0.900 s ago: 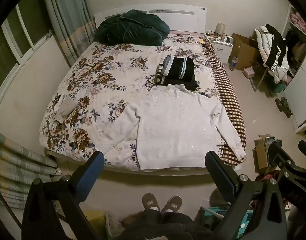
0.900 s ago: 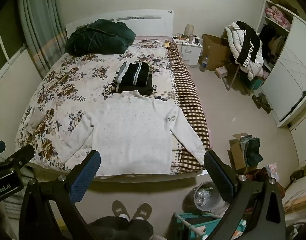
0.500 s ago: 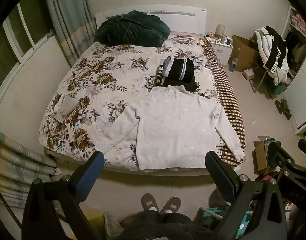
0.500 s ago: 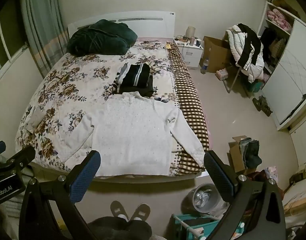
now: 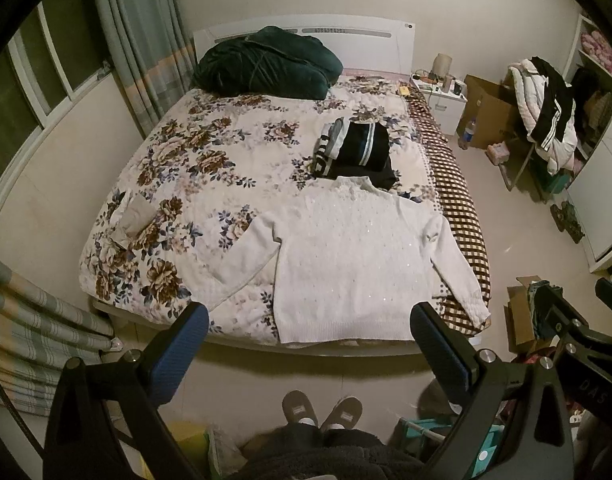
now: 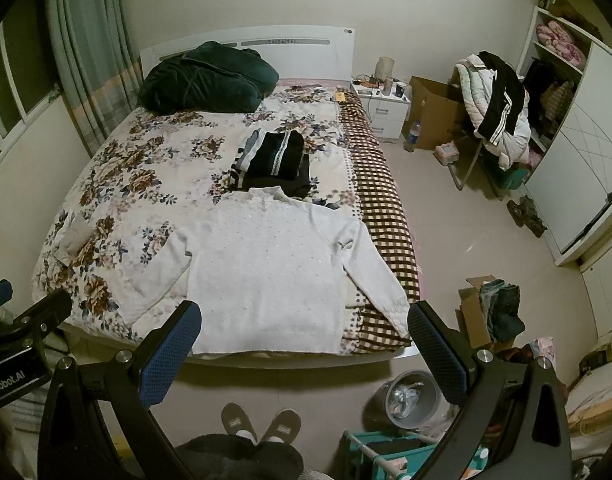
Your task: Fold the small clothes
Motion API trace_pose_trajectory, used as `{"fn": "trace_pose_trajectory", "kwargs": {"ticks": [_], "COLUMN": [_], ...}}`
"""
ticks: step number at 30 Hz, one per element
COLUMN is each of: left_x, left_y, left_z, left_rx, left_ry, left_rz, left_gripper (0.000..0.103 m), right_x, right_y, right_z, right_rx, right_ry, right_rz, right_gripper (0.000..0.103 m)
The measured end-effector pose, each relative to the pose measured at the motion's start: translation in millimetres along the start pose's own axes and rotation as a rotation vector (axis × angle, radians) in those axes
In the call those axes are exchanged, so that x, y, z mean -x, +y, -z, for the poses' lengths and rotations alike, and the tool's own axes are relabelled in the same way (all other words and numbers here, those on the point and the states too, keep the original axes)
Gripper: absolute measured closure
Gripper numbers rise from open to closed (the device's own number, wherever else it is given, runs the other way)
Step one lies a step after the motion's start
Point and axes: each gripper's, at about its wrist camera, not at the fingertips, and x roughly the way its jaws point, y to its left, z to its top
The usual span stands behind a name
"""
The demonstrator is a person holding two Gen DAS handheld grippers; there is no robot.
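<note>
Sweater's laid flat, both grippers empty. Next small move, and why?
Probably lower the left gripper toward the left sleeve to fold it inward. The white sweater lies flat on the bed with both sleeves spread, and both grippers, including the right gripper, hang open above the floor, short of it.

You have open floral quilt (image 5: 210,168) left of the white sweater (image 5: 354,264); folded dark clothes (image 5: 356,152) crowd its collar.
</note>
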Motion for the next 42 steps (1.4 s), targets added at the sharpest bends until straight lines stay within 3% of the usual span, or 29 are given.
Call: {"fn": "trace_pose_trajectory", "kwargs": {"ticks": [42], "left_x": [1.0], "left_y": [0.4], "left_z": [1.0], "left_rx": [0.004], "left_ry": [-0.019], "left_rz": [0.004], "left_gripper": [0.000], "right_x": [12.0], "right_y": [4.8], "right_z": [-4.1], "right_rx": [0.002], "right_ry": [-0.018], "right_rz": [-0.005], "right_gripper": [0.000]}}
